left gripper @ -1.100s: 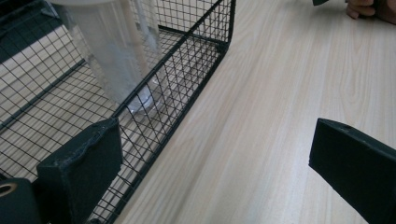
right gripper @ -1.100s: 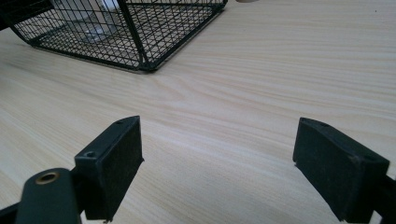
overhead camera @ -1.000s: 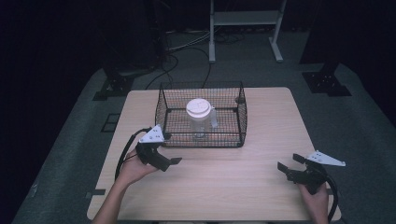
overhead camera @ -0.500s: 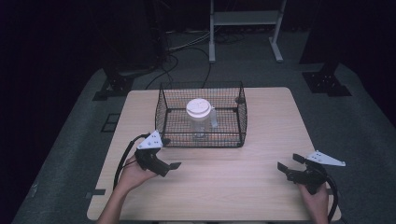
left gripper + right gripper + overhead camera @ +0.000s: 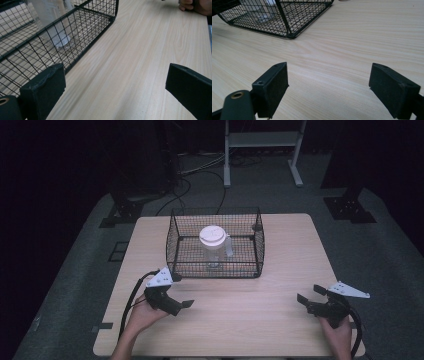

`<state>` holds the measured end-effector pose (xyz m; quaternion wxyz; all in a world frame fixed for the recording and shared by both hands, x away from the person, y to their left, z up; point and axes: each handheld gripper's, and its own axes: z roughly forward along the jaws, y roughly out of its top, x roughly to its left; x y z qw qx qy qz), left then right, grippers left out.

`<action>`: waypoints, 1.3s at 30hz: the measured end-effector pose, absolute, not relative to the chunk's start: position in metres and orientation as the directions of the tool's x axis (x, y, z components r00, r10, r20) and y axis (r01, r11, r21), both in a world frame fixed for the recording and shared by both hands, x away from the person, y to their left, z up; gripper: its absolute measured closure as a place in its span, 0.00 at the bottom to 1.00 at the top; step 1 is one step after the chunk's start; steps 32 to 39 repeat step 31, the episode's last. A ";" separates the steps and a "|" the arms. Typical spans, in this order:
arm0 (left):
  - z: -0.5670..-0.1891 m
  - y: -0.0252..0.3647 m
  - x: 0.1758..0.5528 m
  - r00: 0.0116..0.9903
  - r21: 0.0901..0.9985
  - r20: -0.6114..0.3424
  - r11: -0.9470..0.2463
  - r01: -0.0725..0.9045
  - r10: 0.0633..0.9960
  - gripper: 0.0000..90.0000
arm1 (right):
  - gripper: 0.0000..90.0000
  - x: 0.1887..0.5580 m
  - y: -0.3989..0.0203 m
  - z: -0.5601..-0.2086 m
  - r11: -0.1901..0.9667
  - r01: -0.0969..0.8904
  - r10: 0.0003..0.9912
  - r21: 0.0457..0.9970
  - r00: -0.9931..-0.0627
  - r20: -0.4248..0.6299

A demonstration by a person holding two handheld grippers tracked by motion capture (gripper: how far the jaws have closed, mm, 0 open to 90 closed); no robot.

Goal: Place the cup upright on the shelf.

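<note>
The left gripper (image 5: 184, 306) is held just above the table (image 5: 280, 270), near the front left corner of a black wire basket (image 5: 216, 270); its jaws are spread wide and nothing is gripped. A clear jug (image 5: 214, 246) with a white lid is seen upright inside the basket. The right gripper (image 5: 306, 300) is held well apart at the right edge, jaws likewise wide and empty.

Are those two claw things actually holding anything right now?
No. The left hand-held gripper and the right hand-held gripper both stand open over bare table; the pitcher sits untouched in the wire basket.
</note>
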<state>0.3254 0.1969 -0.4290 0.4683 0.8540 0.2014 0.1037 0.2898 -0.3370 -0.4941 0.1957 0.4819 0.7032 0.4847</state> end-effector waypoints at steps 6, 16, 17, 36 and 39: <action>-0.437 0.204 0.321 0.890 0.854 -0.034 -0.449 0.263 0.455 0.02 | 0.16 0.290 -0.337 -0.494 0.066 0.488 0.868 0.870 -0.458 0.191; -0.443 0.214 0.311 0.873 0.860 -0.023 -0.436 0.266 0.487 0.02 | 0.16 0.290 -0.337 -0.494 0.068 0.489 0.869 0.870 -0.458 0.189; -0.444 0.215 0.310 0.871 0.862 -0.021 -0.433 0.264 0.490 0.02 | 0.16 0.290 -0.337 -0.494 0.068 0.489 0.869 0.869 -0.457 0.189; -0.459 0.225 0.296 0.859 0.878 -0.014 -0.405 0.255 0.512 0.02 | 0.16 0.290 -0.337 -0.494 0.068 0.489 0.869 0.869 -0.457 0.189; -0.459 0.225 0.296 0.859 0.878 -0.014 -0.405 0.255 0.512 0.02 | 0.16 0.290 -0.337 -0.494 0.068 0.489 0.869 0.869 -0.457 0.189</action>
